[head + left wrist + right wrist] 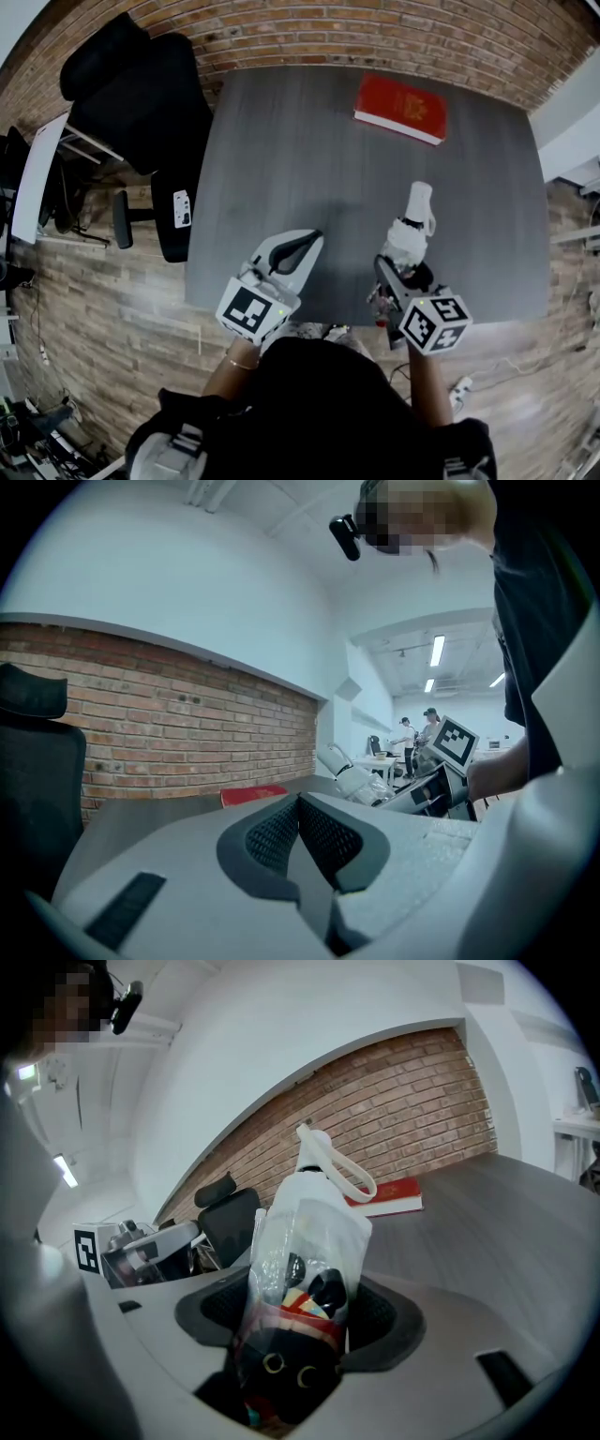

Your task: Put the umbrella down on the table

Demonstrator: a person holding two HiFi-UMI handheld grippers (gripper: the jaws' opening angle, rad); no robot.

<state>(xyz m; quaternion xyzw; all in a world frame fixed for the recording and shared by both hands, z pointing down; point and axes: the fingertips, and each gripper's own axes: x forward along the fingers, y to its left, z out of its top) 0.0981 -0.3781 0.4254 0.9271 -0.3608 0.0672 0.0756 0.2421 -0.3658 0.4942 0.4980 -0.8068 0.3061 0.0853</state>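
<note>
Clamping on the folded, clear-sleeved, white-handled umbrella (305,1241), the right gripper (401,270) jaws hold it over the grey worktop (300,150) near edge; left gripper (312,241) jaws are clenched, empty.

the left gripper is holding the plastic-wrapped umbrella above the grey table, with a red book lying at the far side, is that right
No, it is the right gripper: the right gripper view shows the plastic-wrapped umbrella between its jaws, while the left gripper is shut and empty. The grey table and the red book at its far side are as you say.
</note>
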